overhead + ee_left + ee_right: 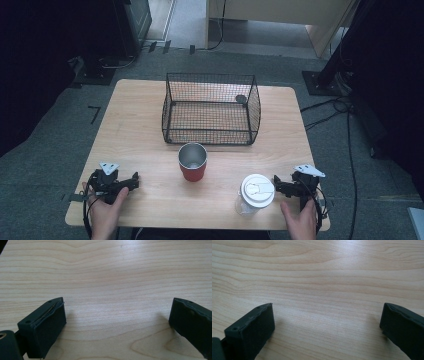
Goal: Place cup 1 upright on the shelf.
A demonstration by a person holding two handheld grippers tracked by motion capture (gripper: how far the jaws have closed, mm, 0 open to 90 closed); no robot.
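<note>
Your two hands sit at the near edge of the wooden table [135, 145], one at each corner. Left gripper [134, 180] rests near-left, jaws spread wide with bare wood grain between them in the left gripper view [117, 315]; nothing is held. Right gripper [276, 184] rests near-right, its tips pointing left, jaws likewise wide apart over bare wood in the right gripper view [327, 317]; empty too. Just beside its tips stands a clear cup with a white lid [256, 191], upright, close to the near edge; whether tip and cup touch, you cannot tell from the high view. Red tumbler [192, 162] with a steel lining stands upright and open-topped at table centre, well apart from both grippers. Just beyond it, a black wire basket [172, 100] sits on the far half of the table, with a small dark round object [241, 99] at its far-right wall.
</note>
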